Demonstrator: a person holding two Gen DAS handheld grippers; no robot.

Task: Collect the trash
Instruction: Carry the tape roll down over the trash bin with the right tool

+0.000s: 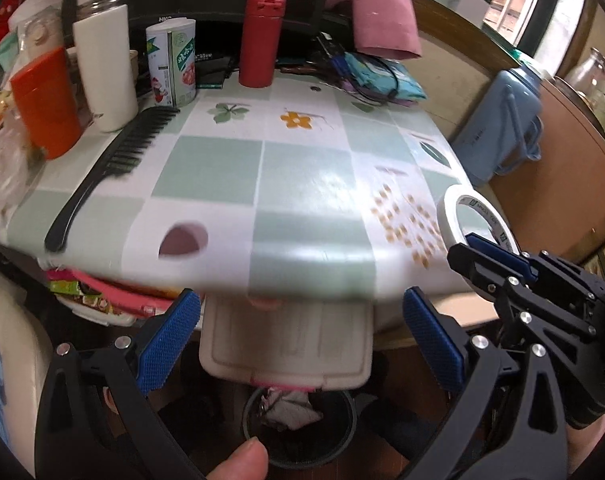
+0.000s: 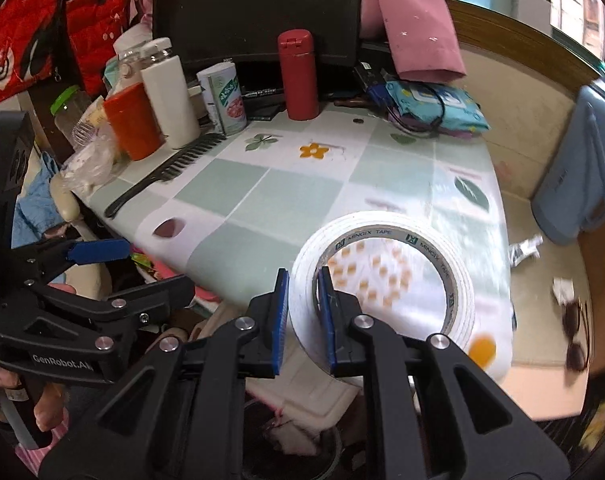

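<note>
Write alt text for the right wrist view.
The right gripper pinches the wall of a white tape roll above the near edge of a checked table. A black comb, red bottle and cups stand behind; a trash bin sits below.

Left gripper (image 1: pixel 302 340) wide apart; right gripper (image 2: pixel 304 316) nearly closed, clamping.

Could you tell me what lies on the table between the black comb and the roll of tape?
Nothing: between the comb and the tape roll held by the right tool, only bare checked tablecloth shows, clearest in the right wrist view.
</note>
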